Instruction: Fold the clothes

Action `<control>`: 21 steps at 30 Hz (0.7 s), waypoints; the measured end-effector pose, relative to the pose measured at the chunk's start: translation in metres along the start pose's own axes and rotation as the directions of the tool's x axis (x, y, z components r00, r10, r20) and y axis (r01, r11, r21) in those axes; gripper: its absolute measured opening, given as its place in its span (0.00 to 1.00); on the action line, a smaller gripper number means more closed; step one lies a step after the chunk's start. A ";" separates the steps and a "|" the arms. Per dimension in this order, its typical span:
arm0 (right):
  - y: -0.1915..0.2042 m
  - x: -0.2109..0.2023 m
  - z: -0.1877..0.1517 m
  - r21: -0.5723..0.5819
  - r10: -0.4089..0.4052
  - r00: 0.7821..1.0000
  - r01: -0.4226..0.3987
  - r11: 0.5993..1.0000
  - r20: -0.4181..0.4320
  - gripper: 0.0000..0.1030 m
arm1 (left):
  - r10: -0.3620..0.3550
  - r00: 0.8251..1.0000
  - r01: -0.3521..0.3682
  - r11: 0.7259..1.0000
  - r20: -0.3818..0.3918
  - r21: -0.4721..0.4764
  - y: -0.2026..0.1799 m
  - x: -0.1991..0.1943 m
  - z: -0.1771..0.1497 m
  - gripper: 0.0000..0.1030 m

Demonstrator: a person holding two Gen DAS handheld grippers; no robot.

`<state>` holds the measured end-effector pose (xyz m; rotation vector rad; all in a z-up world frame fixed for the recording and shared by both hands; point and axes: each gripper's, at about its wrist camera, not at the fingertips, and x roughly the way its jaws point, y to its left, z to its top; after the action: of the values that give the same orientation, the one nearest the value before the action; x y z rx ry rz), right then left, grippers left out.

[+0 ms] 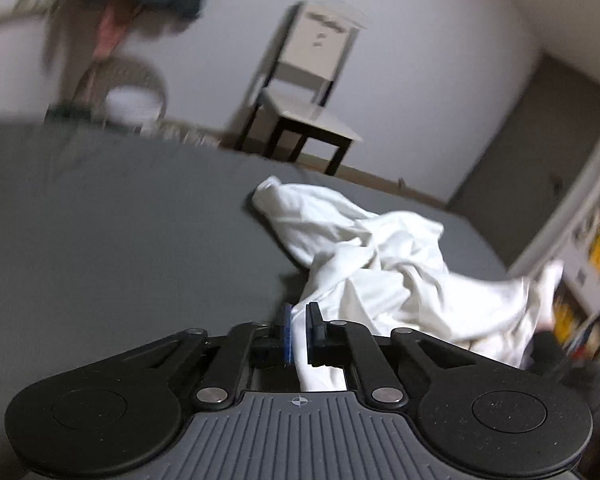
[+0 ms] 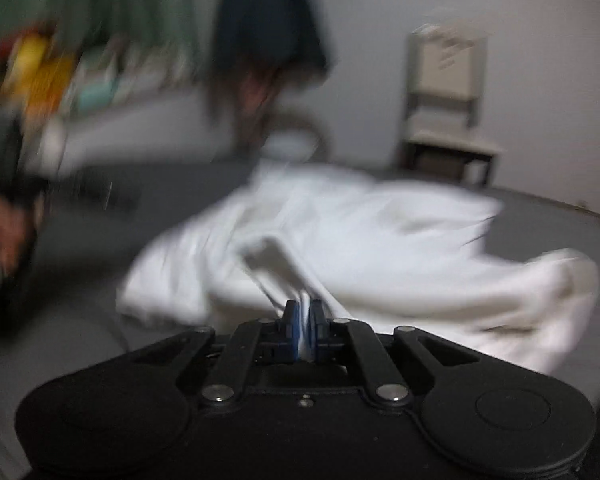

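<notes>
Gripping one white garment from both ends

Your grey bed sheet (image 1: pixel 120 220) carries the crumpled white garment (image 1: pixel 380 248). Your left gripper (image 1: pixel 299 334) pinches a fold of its cloth, and your right gripper (image 2: pixel 305 330) pinches another bunched edge.

The left claw (image 1: pixel 299 334) has matte black linkage arms joined by round silver pivot screws, two broad black discs with circular insets, and blue pads on its inner fingers (image 1: pixel 286 334). Its base is a grey ribbed plate marked with a small crosshair. The right claw (image 2: pixel 305 330) has the same black linkage, silver screws and blue pads, on an all-black base.
</notes>
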<state>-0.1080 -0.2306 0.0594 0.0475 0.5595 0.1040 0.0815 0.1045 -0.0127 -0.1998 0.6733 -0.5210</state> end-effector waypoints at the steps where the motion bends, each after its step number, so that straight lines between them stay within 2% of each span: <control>1: -0.019 -0.024 0.008 0.060 -0.015 0.999 0.012 0.998 0.046 0.06 | -0.031 1.000 0.031 0.998 0.003 0.049 -0.011 -0.003 0.000 0.10; 2: -0.042 -0.049 0.013 0.137 -0.029 0.995 0.016 0.990 0.093 0.06 | -0.064 0.998 0.063 0.994 0.003 0.091 -0.020 -0.005 -0.001 0.27; 3: -0.065 -0.072 0.018 0.218 -0.043 0.990 0.012 0.976 0.136 0.06 | -0.096 0.995 0.095 0.987 0.003 0.131 -0.029 -0.007 -0.003 0.59; 5: -0.109 -0.105 0.023 0.365 -0.073 0.976 -0.008 0.931 0.207 0.06 | -0.127 0.991 0.115 0.966 0.038 0.232 -0.054 -0.005 -0.009 1.00; 7: -0.149 -0.137 0.024 0.497 -0.106 0.954 -0.050 0.866 0.281 0.06 | -0.135 0.988 0.097 0.926 0.078 0.366 -0.083 0.000 -0.019 1.00; 9: -0.176 -0.174 0.022 0.573 -0.115 0.919 -0.134 0.808 0.377 0.06 | -0.119 0.990 0.069 0.869 0.072 0.490 -0.108 0.008 -0.028 1.00; 10: -0.183 -0.192 0.023 0.582 -0.117 0.898 -0.171 0.795 0.424 0.06 | -0.111 0.992 0.057 0.831 0.065 0.554 -0.121 0.014 -0.034 1.00; 11: -0.185 -0.209 0.026 0.573 -0.119 0.875 -0.200 0.795 0.470 0.06 | -0.104 0.993 0.045 0.785 0.060 0.618 -0.133 0.020 -0.040 1.00; 14: -0.189 -0.260 0.035 0.535 -0.122 0.797 -0.275 0.799 0.591 0.06 | -0.057 0.998 0.013 0.619 0.029 0.785 -0.166 0.037 -0.064 1.00; 15: -0.188 -0.273 0.039 0.517 -0.119 0.780 -0.285 0.807 0.615 0.06 | -0.042 0.999 0.007 0.560 0.020 0.829 -0.176 0.043 -0.073 1.00; 16: -0.187 -0.287 0.045 0.500 -0.114 0.763 -0.294 0.815 0.636 0.06 | -0.043 0.999 0.025 0.519 -0.003 0.854 -0.183 0.047 -0.079 1.00; 17: -0.188 -0.298 0.049 0.485 -0.109 0.751 -0.301 0.821 0.651 0.06 | -0.046 0.998 0.051 0.487 -0.032 0.872 -0.189 0.054 -0.083 1.00; 19: -0.189 -0.310 0.058 0.463 -0.109 0.744 -0.288 0.838 0.660 0.06 | -0.032 0.998 0.068 0.433 -0.060 0.899 -0.200 0.068 -0.090 1.00; 20: -0.190 -0.314 0.063 0.459 -0.115 0.746 -0.272 0.846 0.655 0.06 | -0.025 0.997 0.073 0.423 -0.069 0.903 -0.202 0.073 -0.091 0.98; 21: -0.191 -0.313 0.066 0.458 -0.117 0.753 -0.262 0.849 0.647 0.06 | -0.020 0.997 0.078 0.417 -0.077 0.905 -0.204 0.077 -0.091 0.83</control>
<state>-0.3202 -0.4561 0.2666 0.6319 -0.1517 0.0031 -0.0061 -0.1112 -0.0552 0.8676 0.3436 -0.8949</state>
